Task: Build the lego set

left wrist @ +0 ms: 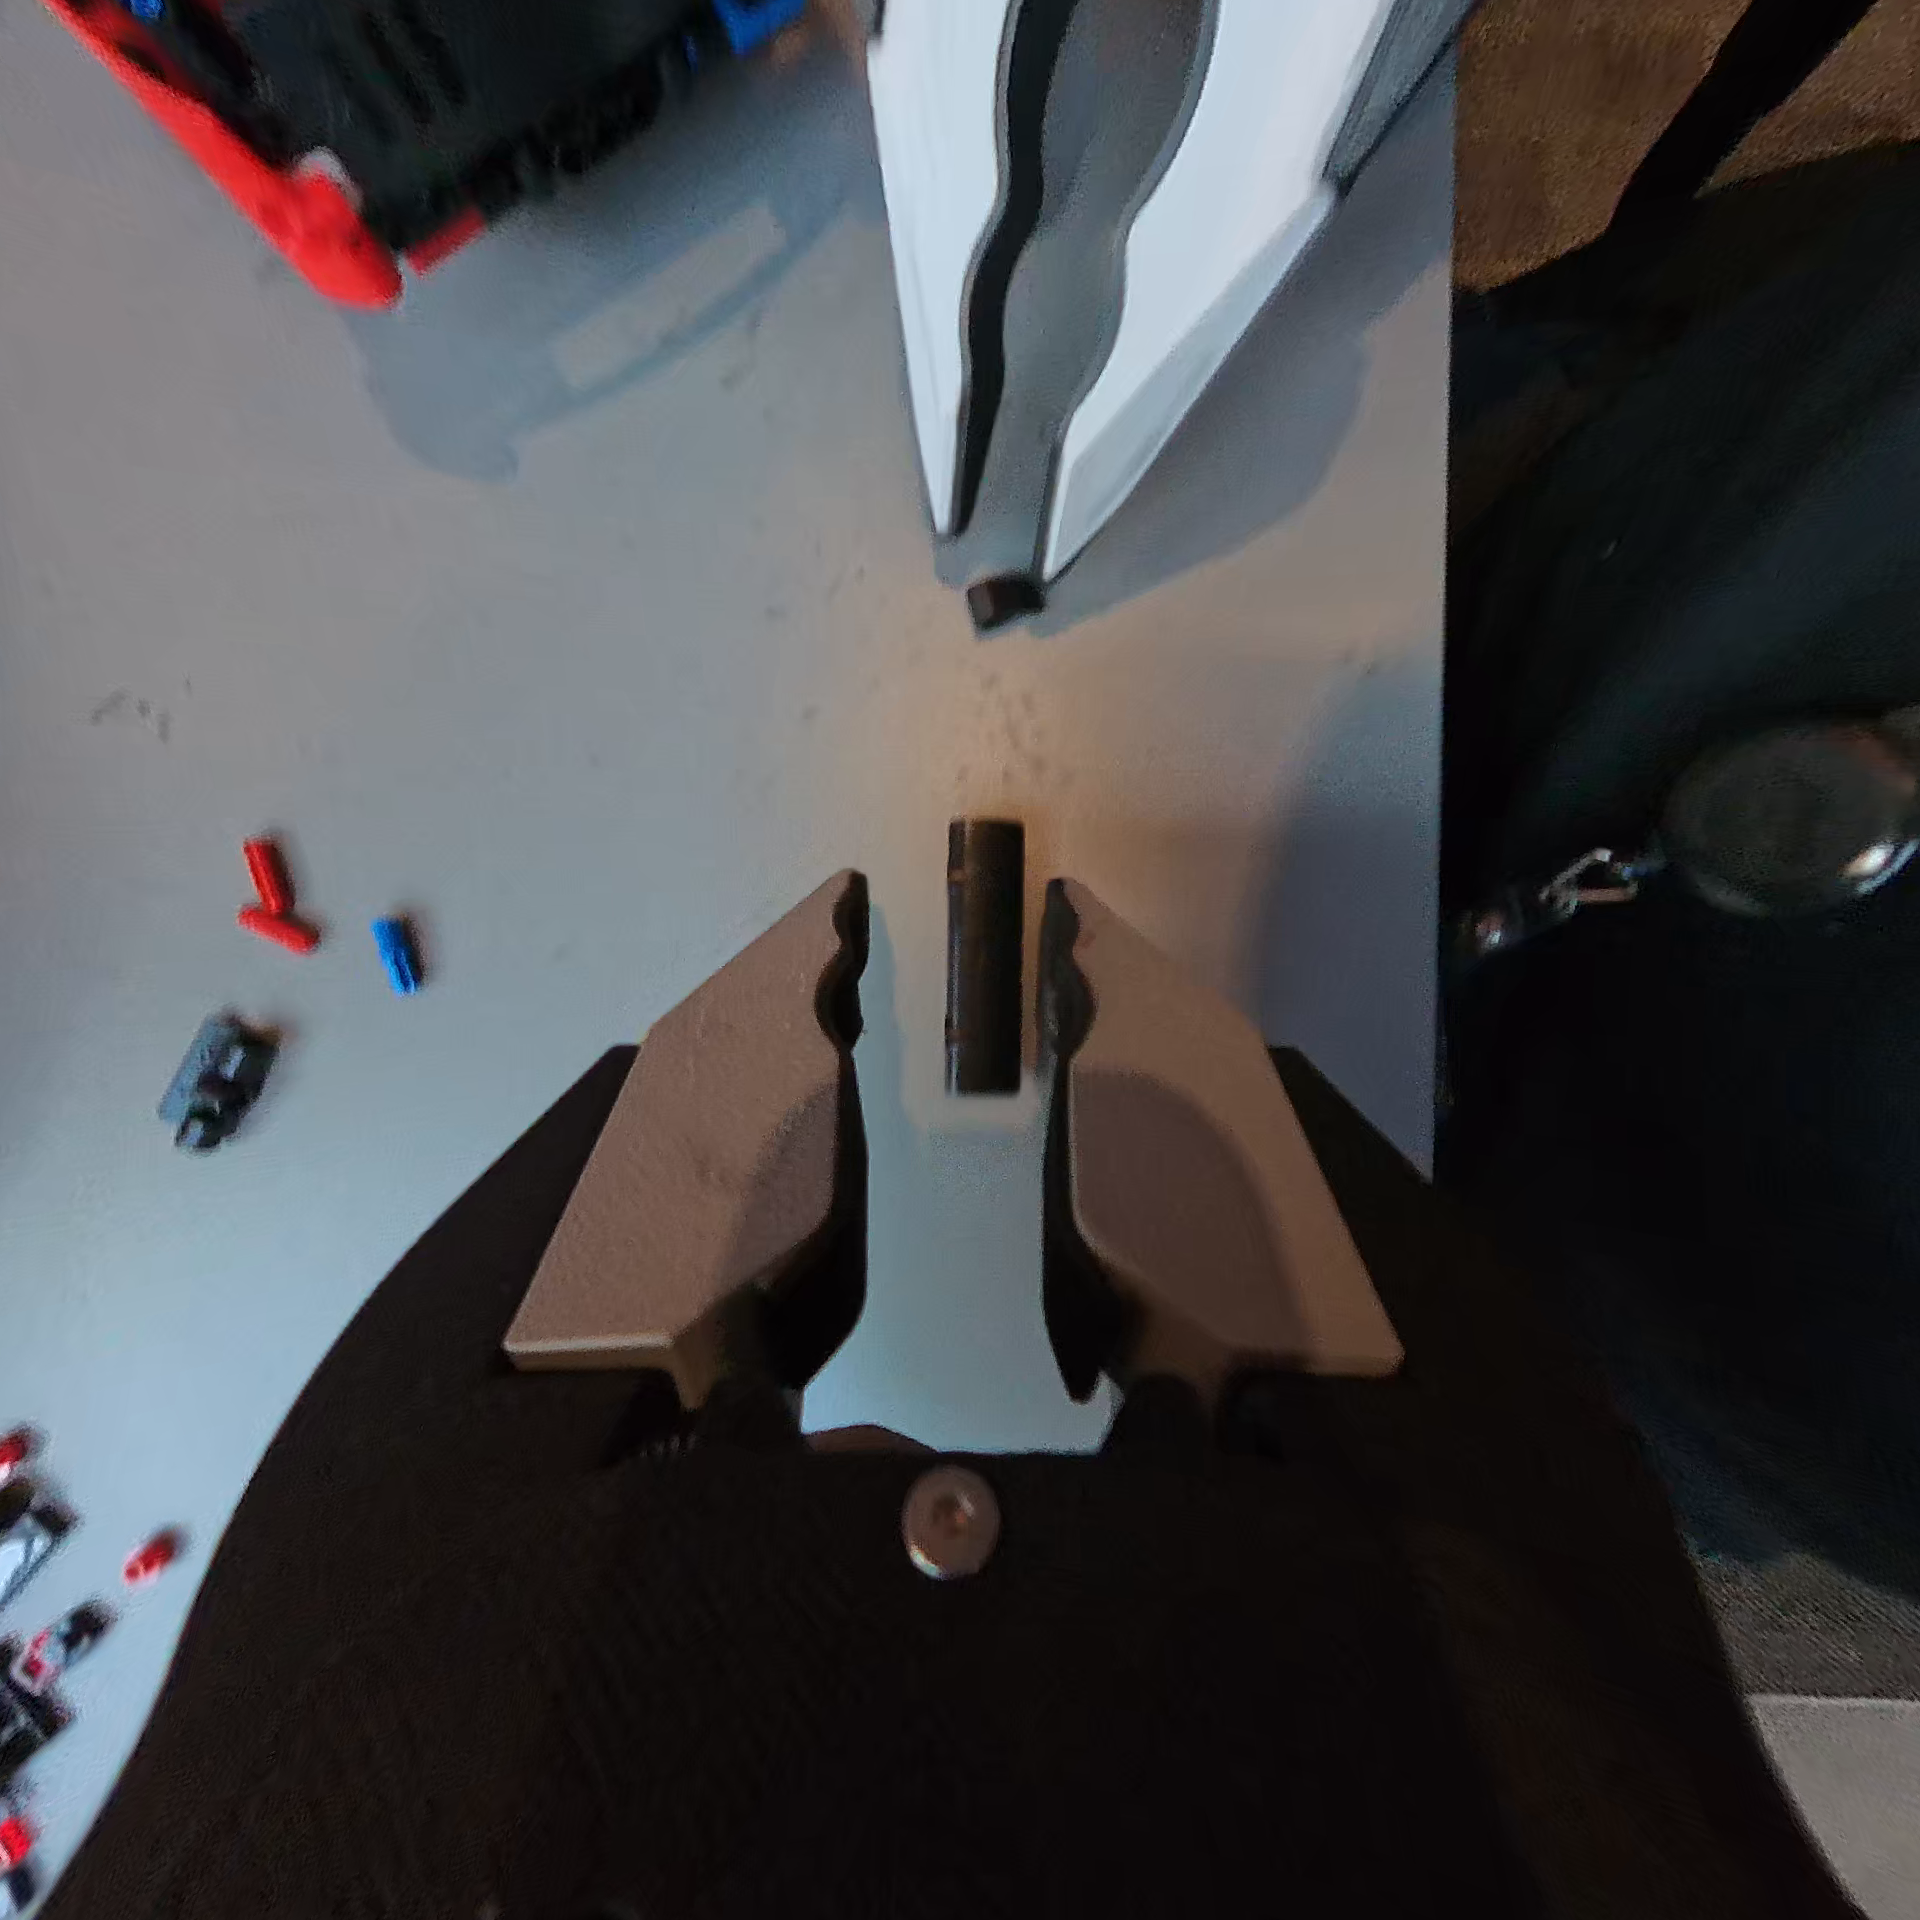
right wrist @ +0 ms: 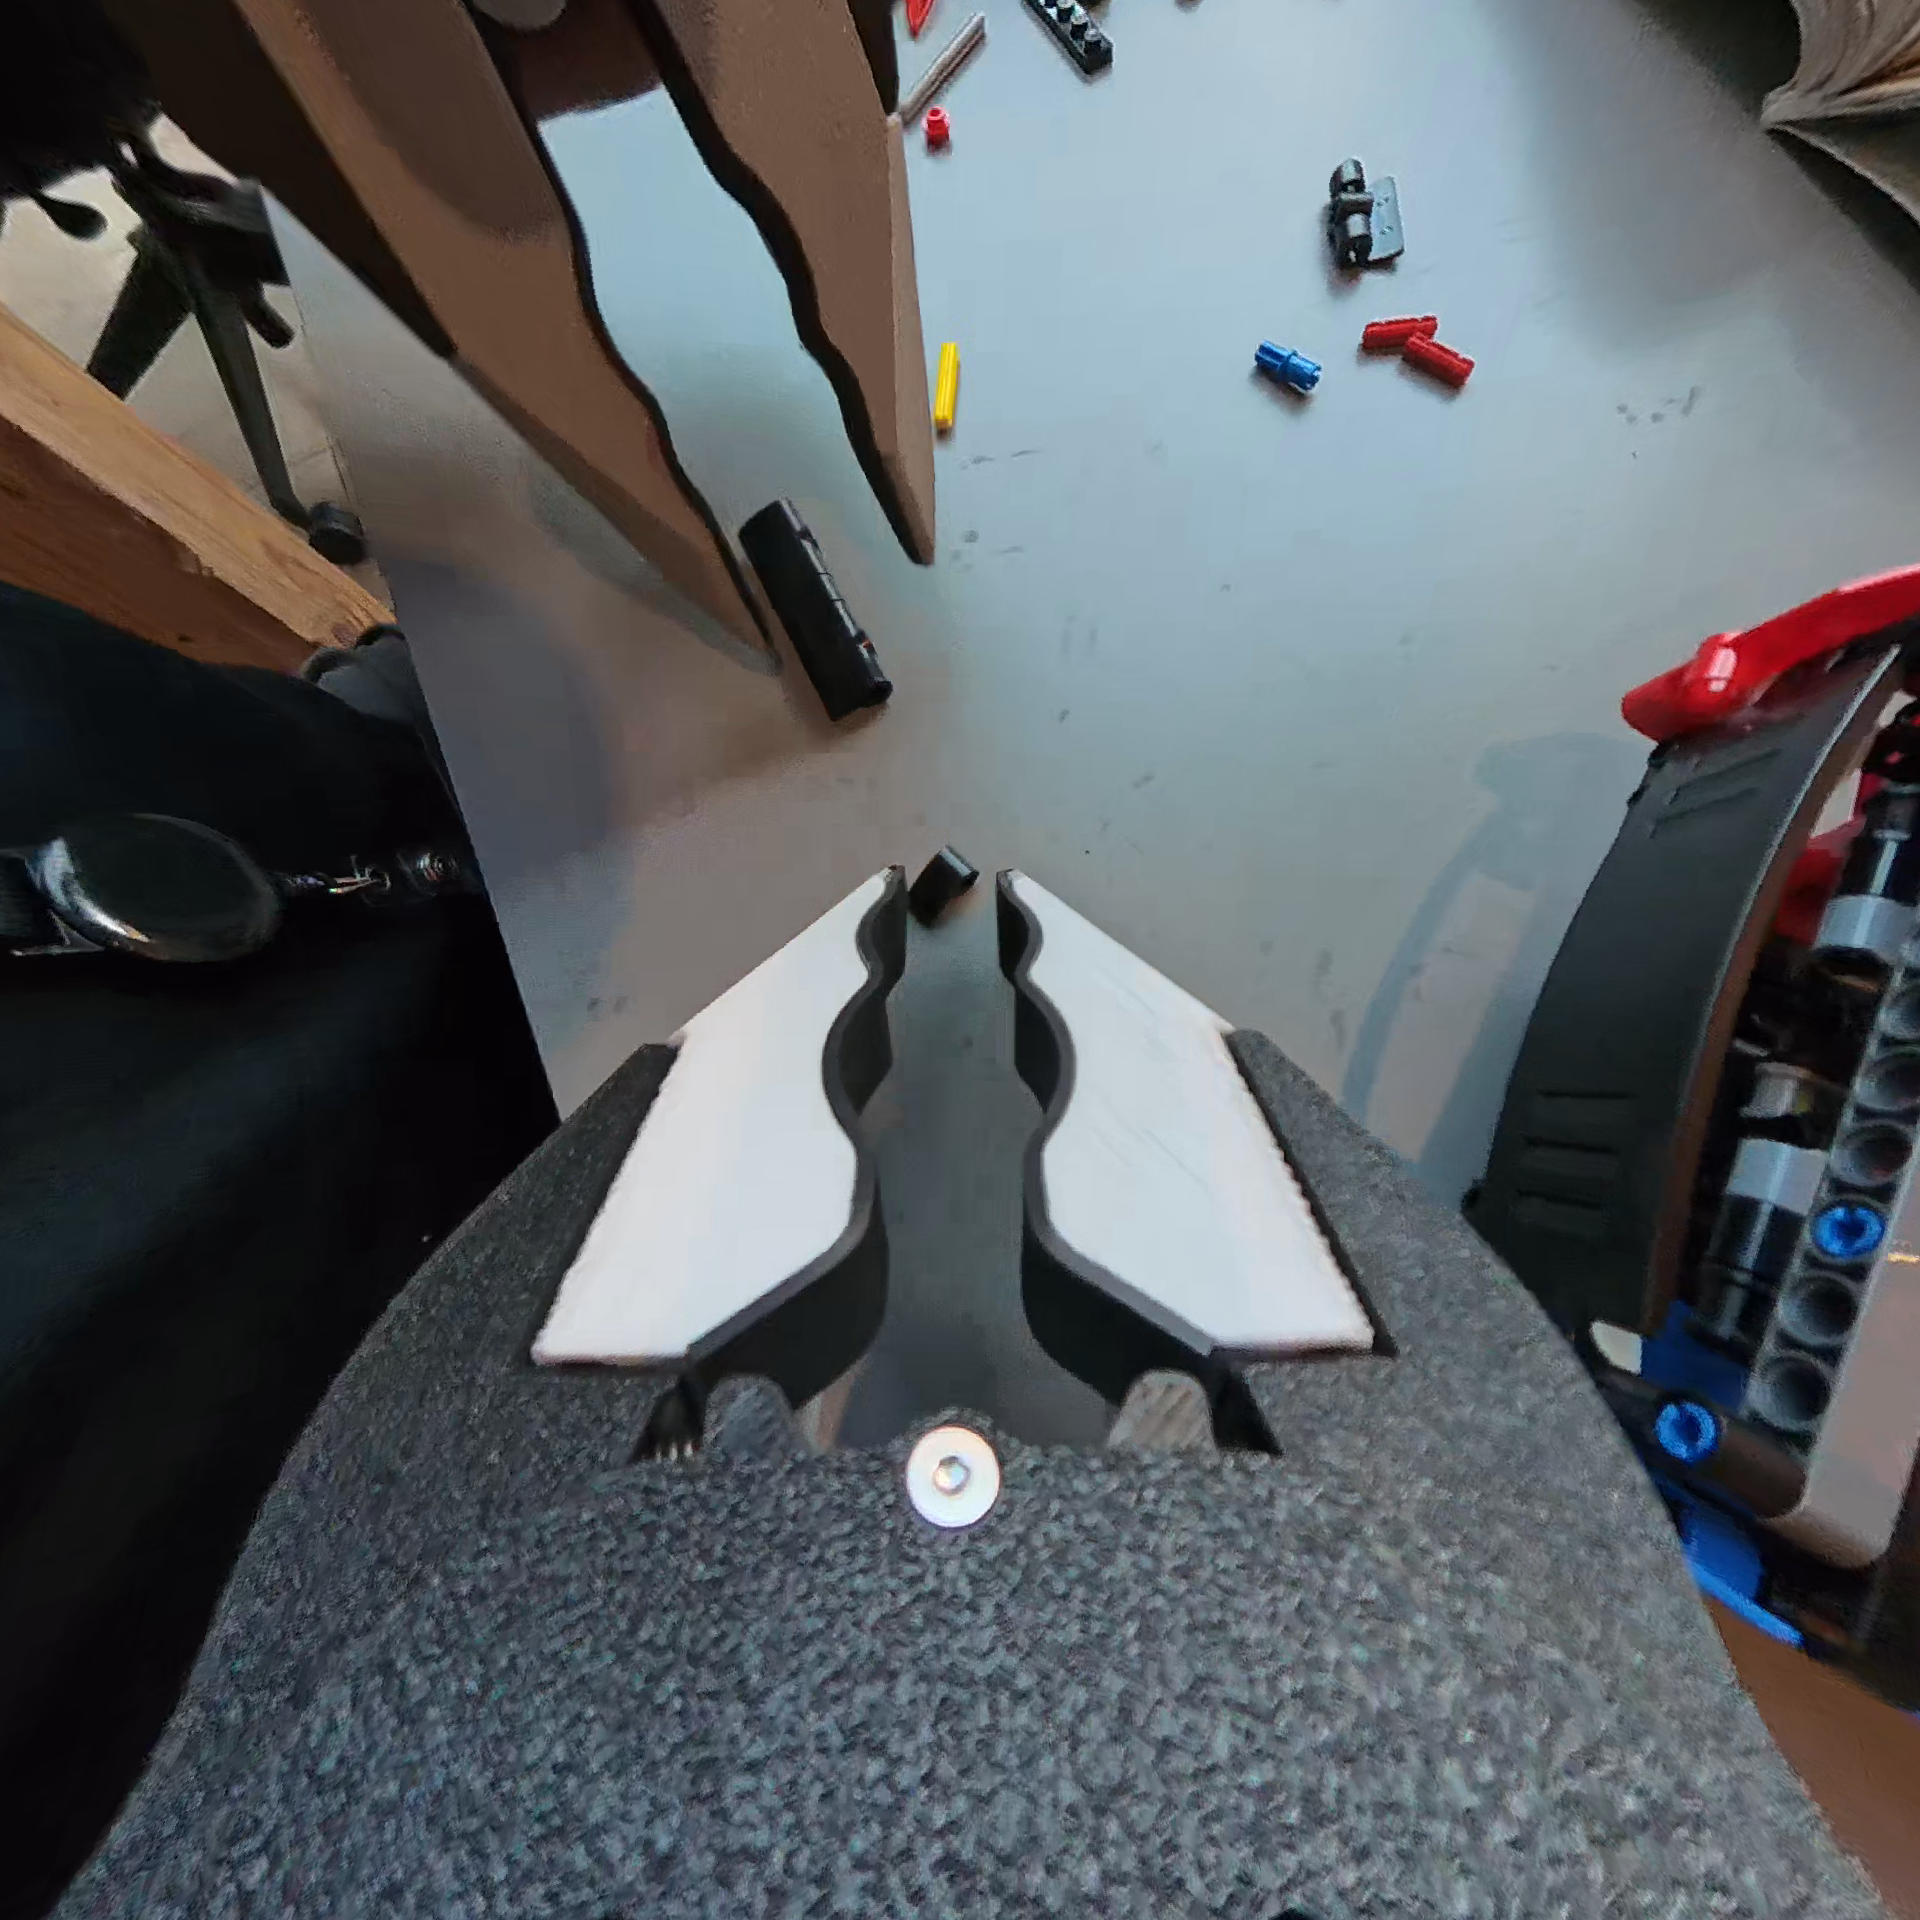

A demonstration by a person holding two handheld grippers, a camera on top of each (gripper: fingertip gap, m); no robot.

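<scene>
A: The grey table [right wrist: 1195, 644] is scuffed, with carpet past its edge. The half-built red, black and blue model [right wrist: 1766, 1091] sits at the table's side, well apart from the black tube [left wrist: 985, 956].

B: The tube lies flat on the table between the tips of the left claw [left wrist: 954, 914], which is spread wide and grasps nothing. Past the tube, the right claw [right wrist: 943, 883] is parted too; a small black piece [right wrist: 940, 883] sits at its tips, touching neither finger as far as can be told.

A: Loose near the tube are red pins [right wrist: 1418, 348], a blue pin [right wrist: 1286, 366] and a dark grey part [right wrist: 1363, 213].

B: Only the right wrist view shows a yellow rod [right wrist: 945, 384] beyond the tube, a wooden bench [right wrist: 125, 499] and chair legs [right wrist: 208, 312].
</scene>
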